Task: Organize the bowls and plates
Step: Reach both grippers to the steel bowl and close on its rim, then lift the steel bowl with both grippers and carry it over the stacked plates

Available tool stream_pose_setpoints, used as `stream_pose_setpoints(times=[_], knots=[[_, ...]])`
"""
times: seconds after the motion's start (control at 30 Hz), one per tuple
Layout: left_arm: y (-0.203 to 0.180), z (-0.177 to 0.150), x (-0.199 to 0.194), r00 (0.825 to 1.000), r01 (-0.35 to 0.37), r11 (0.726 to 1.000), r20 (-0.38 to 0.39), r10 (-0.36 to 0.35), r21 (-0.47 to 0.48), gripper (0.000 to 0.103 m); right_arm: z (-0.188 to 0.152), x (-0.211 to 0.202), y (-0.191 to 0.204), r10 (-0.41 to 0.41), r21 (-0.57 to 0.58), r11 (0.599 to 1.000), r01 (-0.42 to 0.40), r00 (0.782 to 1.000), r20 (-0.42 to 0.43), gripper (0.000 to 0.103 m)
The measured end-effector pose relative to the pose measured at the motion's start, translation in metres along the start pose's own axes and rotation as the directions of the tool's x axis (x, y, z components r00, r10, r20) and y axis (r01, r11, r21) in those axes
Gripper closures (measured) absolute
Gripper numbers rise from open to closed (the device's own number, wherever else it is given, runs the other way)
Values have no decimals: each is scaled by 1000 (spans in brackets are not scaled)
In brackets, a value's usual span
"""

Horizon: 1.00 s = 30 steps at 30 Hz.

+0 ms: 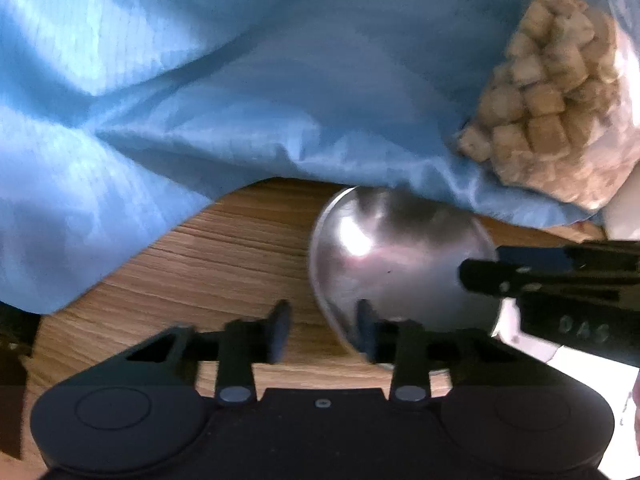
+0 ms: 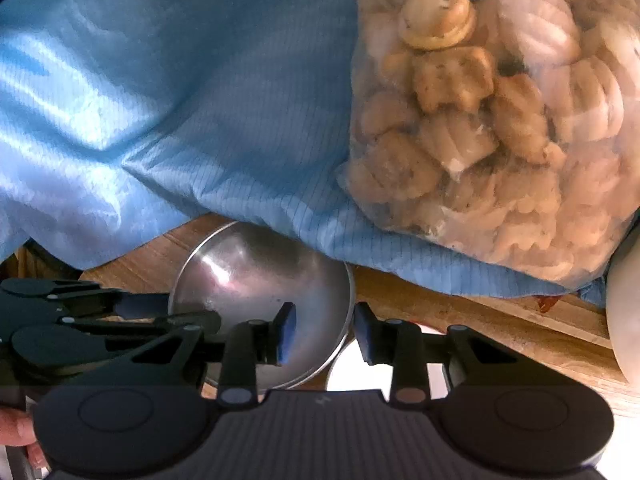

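The steel bowl [image 2: 260, 300] is shown on the counter [image 1: 224, 248], its rim straddled by the half-closed left claw [image 1: 322, 330] and right claw [image 2: 325, 332] at opposite sides; contact cannot be confirmed.

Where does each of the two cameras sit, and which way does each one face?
Left wrist: on the left gripper, facing down at the metal bowl's left rim on the wooden table; the right gripper enters from the right.
Right wrist: on the right gripper, straddling the bowl's right rim; the left gripper and a fingertip show at left.
Shared: bowl, table, blue cloth, bag of food.
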State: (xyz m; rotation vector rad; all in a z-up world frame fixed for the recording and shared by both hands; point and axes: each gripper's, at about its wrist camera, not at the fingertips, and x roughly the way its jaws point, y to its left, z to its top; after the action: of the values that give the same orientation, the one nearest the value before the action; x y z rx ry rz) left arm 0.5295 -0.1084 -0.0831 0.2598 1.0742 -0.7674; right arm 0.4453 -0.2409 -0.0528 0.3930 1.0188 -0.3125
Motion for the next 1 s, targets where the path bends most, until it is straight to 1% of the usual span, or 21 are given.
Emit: stream_pose_setpoints(times=[0.03,0.1,0.13,0.37,0.47,0.53,0.6,0.77,1.0], knots=[[-1,0,1,1000,3,1000,0,-3,1,80,-1,1,0,3,-1,1000,-3,1000,-3,70],[-4,-1,1,1000,-10,1000,6,10,4,80,-1,3,0,7,0,1000,-7,1000,-14,70],[-4,-1,1,1000,-1,1000,-15,1,11,80,-1,4,0,6,-4,1000,-6,1000,-14,70],[4,1,0,1000,-13,999,-5,13,-41,83,3,10,1,39,-39,998,-40,999,-19,71],[8,0,-2,1000,-23,997,12,24,-73,85,3,11,0,53,-50,997,-54,998,-24,77],[11,-1,-3,999,-30,995,13,31,-90,86,3,10,-3,72,-45,996,-74,997,-34,83],[15,-3,-8,999,-31,993,22,34,-111,87,2,7,-6,96,-39,994,-98,994,-42,84],[18,-9,-27,997,-58,990,43,64,-128,89,-5,-2,-3,142,-73,987,-146,988,-58,84],[28,-23,-45,995,-87,982,36,95,-169,89,-11,-9,12,189,-124,973,-196,980,-68,84]])
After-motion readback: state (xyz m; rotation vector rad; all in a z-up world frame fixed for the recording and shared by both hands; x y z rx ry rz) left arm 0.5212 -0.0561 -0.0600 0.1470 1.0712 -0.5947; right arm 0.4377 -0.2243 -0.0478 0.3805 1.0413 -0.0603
